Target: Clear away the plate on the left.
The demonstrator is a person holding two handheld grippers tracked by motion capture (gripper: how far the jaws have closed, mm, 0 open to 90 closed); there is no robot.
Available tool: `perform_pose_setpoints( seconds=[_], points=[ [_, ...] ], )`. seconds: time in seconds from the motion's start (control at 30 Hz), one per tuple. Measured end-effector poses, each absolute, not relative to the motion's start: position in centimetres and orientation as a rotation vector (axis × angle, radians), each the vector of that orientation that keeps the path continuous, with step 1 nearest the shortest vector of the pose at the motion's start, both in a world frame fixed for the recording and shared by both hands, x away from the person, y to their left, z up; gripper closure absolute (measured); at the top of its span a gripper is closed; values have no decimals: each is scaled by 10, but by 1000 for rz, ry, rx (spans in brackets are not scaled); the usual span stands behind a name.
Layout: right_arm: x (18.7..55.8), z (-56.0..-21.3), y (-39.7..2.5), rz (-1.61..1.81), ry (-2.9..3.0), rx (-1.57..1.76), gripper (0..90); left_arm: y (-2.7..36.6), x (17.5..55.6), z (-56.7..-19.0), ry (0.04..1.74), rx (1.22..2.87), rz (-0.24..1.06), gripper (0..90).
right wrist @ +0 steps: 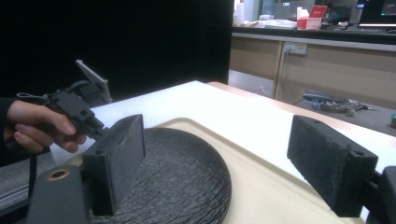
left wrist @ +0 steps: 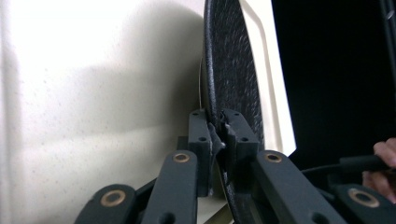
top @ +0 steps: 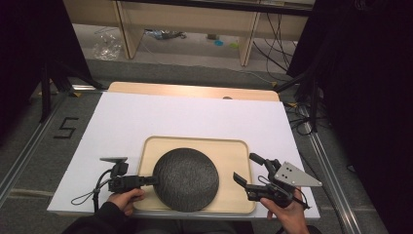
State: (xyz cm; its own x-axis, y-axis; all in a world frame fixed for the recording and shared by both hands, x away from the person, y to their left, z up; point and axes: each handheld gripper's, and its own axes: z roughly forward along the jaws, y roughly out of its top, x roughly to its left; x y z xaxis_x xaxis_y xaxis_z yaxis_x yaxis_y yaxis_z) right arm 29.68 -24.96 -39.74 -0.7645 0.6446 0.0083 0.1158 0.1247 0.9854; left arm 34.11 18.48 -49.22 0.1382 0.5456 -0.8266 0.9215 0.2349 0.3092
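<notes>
Left gripper (top: 150,180) is clamped on the dark plate's (top: 187,179) rim in the tray (top: 238,161), right gripper (top: 246,170) waits wide open and empty, so a lift looks next.

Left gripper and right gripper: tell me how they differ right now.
The left gripper is shut on the dark plate, clamping its rim; the right gripper is open and holds nothing. The left gripper touches the plate at its left edge, while the right gripper hovers off the tray's right side, jaws spread wide. Both are black, hand-held and aimed toward the plate.
</notes>
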Motion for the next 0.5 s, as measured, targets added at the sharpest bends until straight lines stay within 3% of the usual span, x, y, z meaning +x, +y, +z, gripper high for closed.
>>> perform_pose_setpoints(
  seconds=[0.5],
  points=[
    [297,-397,-250,1678,1990,739,204,174,337,-494,1528,1493,-501,807]
  ],
)
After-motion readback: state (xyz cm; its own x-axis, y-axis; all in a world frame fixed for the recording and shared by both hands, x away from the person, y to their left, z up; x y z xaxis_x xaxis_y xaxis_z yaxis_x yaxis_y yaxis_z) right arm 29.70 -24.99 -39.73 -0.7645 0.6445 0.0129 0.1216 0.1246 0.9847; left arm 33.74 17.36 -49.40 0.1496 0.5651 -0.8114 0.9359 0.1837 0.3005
